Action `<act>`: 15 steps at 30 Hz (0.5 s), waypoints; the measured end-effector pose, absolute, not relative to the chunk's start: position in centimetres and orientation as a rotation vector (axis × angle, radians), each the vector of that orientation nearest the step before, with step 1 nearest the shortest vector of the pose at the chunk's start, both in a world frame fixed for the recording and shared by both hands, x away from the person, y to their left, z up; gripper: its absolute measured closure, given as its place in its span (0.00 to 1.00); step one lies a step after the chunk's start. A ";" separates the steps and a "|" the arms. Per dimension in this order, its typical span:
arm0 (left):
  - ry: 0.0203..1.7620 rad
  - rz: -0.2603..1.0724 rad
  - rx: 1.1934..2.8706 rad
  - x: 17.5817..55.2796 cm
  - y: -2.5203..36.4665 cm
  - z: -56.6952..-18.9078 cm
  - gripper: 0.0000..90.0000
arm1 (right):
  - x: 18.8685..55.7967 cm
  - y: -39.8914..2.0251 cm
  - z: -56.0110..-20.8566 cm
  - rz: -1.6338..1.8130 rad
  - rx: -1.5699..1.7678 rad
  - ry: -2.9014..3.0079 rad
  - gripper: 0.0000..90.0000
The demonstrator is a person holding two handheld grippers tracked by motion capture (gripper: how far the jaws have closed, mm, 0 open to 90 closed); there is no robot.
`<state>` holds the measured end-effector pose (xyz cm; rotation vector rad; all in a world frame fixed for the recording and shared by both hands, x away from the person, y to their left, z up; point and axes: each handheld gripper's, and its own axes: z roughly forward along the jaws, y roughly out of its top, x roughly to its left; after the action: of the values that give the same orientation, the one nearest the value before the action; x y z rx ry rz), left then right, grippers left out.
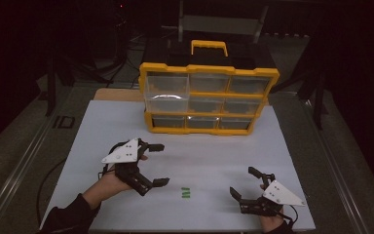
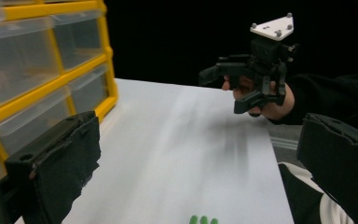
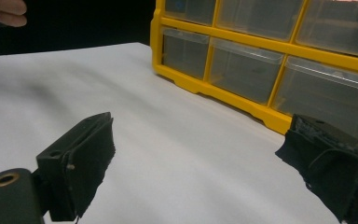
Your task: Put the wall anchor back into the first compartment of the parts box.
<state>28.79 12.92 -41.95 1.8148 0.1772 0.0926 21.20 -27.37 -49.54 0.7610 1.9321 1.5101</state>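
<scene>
A yellow organiser point(image 1: 208, 97) with clear drawers stands at the far edge of the white board point(image 1: 214, 156). Its top-left drawer point(image 1: 167, 92) is pulled out toward me. A small green piece point(image 1: 186, 193) lies on the board near the front, between both grippers. My left gripper point(image 1: 161, 164) is open, held just left of the green piece, jaws pointing right. My right gripper point(image 1: 242, 181) is open at the front right, jaws pointing left and away. In the left gripper view the green piece point(image 2: 203, 220) sits low between the wide jaws, with the right gripper point(image 2: 221, 91) beyond. Nothing is held.
The organiser point(image 3: 261, 56) spans the right gripper view, its lower drawers closed. A yellow handle point(image 1: 209, 47) tops it. Dark floor and metal frames surround the table. A cable trails off the board's left side point(image 1: 46, 180). A hand's fingers point(image 3: 4, 11) show at the top left.
</scene>
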 end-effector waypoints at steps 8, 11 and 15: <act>0.146 0.048 1.855 29.7 10.4 -43.2 0.00 | 21.2 -27.4 -49.6 1.514 0.761 1.937 0.09; 0.145 0.033 1.854 29.9 10.2 -43.5 0.00 | 21.2 -27.4 -49.6 1.513 0.762 1.939 0.09; 0.144 0.010 1.884 30.2 9.5 -44.8 0.00 | 21.3 -27.4 -49.6 1.513 0.757 1.944 0.09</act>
<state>30.20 9.46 -44.79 1.8845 0.1443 0.0100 21.25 -27.36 -49.63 0.7575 1.9442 1.5129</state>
